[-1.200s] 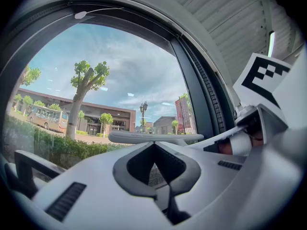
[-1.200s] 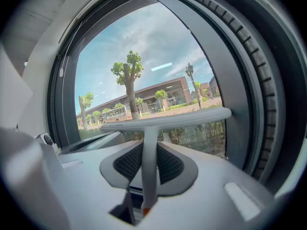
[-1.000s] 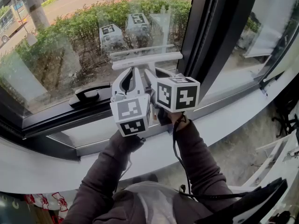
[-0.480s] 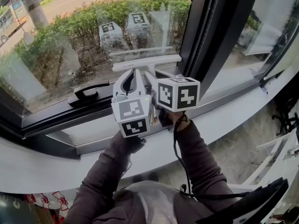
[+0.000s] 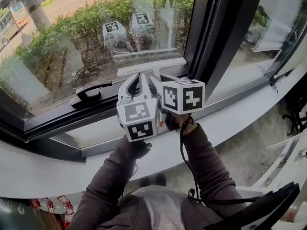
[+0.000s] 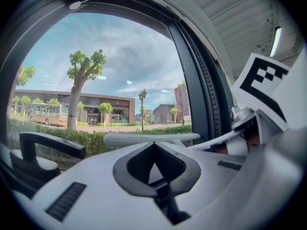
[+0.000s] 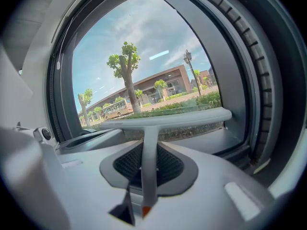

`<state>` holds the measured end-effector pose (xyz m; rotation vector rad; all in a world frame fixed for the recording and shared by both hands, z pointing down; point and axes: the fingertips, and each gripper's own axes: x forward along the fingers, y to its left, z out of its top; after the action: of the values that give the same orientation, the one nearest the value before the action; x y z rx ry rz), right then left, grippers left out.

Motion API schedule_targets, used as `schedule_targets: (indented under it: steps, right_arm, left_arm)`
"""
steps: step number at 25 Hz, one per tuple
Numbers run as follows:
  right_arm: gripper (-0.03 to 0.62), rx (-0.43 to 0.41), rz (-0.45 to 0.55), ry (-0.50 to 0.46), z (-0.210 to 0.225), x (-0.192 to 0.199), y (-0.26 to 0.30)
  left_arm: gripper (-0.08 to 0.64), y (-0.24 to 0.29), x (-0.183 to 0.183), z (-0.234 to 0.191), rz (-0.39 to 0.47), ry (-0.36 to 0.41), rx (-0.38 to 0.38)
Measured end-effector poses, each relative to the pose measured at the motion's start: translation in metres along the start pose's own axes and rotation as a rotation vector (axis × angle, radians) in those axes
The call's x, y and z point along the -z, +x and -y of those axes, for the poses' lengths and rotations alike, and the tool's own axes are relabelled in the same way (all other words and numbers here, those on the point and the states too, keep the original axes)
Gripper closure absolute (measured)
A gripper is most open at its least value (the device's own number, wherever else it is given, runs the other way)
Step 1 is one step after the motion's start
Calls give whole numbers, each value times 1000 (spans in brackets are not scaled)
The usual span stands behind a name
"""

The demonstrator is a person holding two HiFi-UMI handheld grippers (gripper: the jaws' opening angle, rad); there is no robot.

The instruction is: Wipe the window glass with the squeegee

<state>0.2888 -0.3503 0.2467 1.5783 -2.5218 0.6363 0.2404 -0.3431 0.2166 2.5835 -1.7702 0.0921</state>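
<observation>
window handle (image 5: 91,94): black lever on the dark lower rail of the window; landmark for every place below.
window glass (image 5: 62,47): large pane above the window handle, showing faint reflections of both grippers.
squeegee (image 5: 152,66): white and T-shaped, to the right of the window handle and slightly higher. Blade level, close against the pane near its lower edge. Thin stem running back toward the person.
right gripper (image 5: 157,78): right of the window handle, directly behind the squeegee. Jaws clamped on the stem, which lies gripped between the 2 pads in the right gripper view. White marker cube (image 5: 182,96) at its rear.
left gripper (image 5: 137,76): between the window handle and the right gripper, close beside the latter. Jaws closed tip to tip, with nothing between them. Tips just under the left half of the blade.
frame post (image 5: 216,32): dark upright, farther right of the window handle, just past the blade's right end.
sill (image 5: 48,169): white ledge running below the window handle.
hedge (image 5: 72,25): green, outside, seen through the pane above the window handle.
bus (image 5: 10,16): outside, beyond the hedge, well up and left of the window handle.
sleeves (image 5: 108,186): 2 dark sleeves, below and right of the window handle, reaching up to the grippers.
</observation>
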Motion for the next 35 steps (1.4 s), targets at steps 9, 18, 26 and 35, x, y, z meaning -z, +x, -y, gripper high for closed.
schedule_targets:
  steps: [9, 18, 26, 35]
  right_arm:
    - [513, -4, 8, 10, -1, 7, -5]
    - [514, -18, 29, 3, -7, 13, -18]
    - [514, -36, 82, -26, -19, 3, -29]
    - [514, -63, 134, -77, -53, -25, -37]
  left_arm:
    - [560, -6, 2, 5, 7, 19, 12]
    - [560, -19, 3, 14, 33, 15, 32]
    - [560, -32, -11, 16, 95, 27, 38]
    - [560, -52, -46, -2, 170, 42, 16]
